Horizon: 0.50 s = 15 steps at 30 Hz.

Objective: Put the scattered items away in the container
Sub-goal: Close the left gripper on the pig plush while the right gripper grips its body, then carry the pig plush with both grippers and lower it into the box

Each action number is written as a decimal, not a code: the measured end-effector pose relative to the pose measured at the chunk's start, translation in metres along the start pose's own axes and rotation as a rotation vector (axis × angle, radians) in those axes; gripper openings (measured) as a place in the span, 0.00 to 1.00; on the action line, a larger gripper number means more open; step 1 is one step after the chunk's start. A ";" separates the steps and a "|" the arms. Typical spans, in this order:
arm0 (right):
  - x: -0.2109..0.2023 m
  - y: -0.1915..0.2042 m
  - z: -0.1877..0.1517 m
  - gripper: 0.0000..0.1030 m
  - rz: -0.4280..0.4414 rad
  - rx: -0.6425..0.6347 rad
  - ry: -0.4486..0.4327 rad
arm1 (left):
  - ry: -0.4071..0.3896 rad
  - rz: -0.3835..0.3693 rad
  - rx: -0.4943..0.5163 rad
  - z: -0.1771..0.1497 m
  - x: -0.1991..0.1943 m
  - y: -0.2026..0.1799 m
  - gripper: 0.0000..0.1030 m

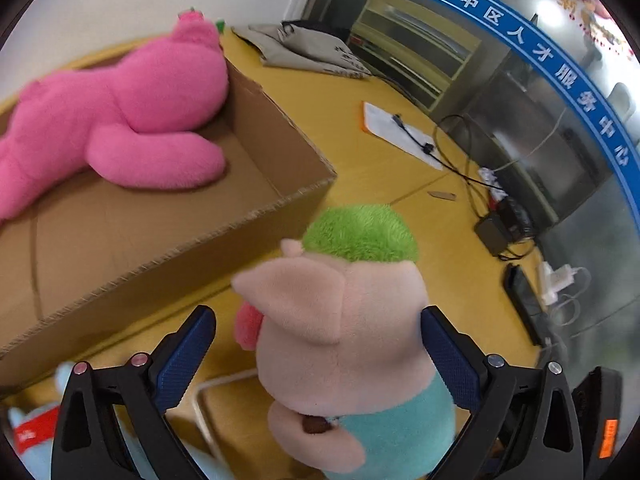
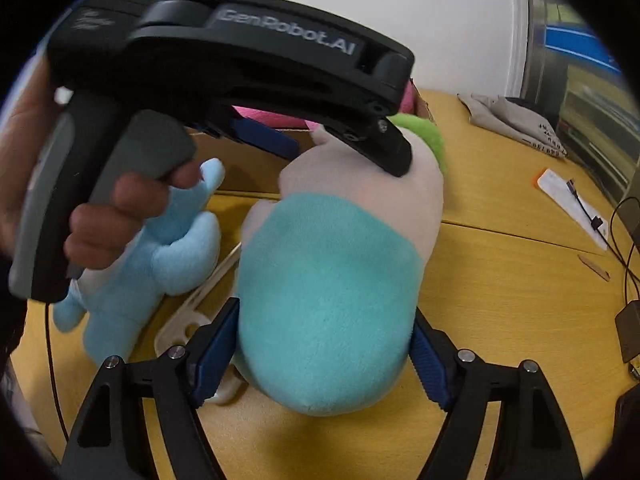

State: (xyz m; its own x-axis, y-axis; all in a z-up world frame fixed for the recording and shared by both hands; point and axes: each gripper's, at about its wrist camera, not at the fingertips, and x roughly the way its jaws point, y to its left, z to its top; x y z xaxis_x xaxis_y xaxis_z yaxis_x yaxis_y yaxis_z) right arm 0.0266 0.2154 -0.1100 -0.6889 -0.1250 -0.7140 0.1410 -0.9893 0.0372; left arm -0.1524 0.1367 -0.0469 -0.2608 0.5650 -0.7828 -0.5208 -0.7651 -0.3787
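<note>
A pig plush [image 1: 344, 320] with green hair, pink head and teal body lies on the yellow table, just outside the cardboard box [image 1: 280, 196]. My left gripper [image 1: 318, 356] is open around its head: the right pad touches it, the left pad stands apart. From behind, my right gripper [image 2: 322, 354] has both blue pads pressed on the teal body of the pig plush [image 2: 328, 300]. Inside the box lies a big pink plush [image 1: 120, 112]. Beside the pig lies a light-blue plush [image 2: 160, 248], partly hidden by a hand [image 2: 120, 216] on the left tool's black housing [image 2: 240, 52].
A white plastic hanger-like piece [image 2: 188, 320] lies on the table under the pig and the blue plush. Further back are a grey cloth bag [image 1: 312, 52], a paper with a cable [image 1: 396, 132], power adapters [image 1: 500, 232] and a dark tablet [image 1: 524, 308] near the table's right edge.
</note>
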 end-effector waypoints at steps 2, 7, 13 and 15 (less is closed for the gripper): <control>-0.002 0.000 -0.006 0.75 -0.003 -0.025 -0.008 | 0.003 -0.039 0.003 -0.004 -0.003 -0.003 0.82; 0.001 0.017 -0.006 0.75 -0.045 -0.135 -0.008 | -0.013 -0.019 0.025 -0.010 -0.019 -0.006 0.76; -0.005 0.033 -0.007 0.71 -0.094 -0.227 -0.028 | -0.059 -0.056 -0.003 -0.018 -0.040 -0.001 0.81; -0.007 0.038 -0.006 0.70 -0.116 -0.264 -0.026 | -0.090 -0.037 0.006 -0.018 -0.045 -0.002 0.81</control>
State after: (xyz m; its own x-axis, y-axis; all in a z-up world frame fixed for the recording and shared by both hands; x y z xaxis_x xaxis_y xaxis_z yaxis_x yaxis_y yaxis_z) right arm 0.0407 0.1795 -0.1076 -0.7284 -0.0175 -0.6849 0.2385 -0.9436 -0.2295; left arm -0.1244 0.1073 -0.0195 -0.3134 0.6183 -0.7208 -0.5360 -0.7417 -0.4032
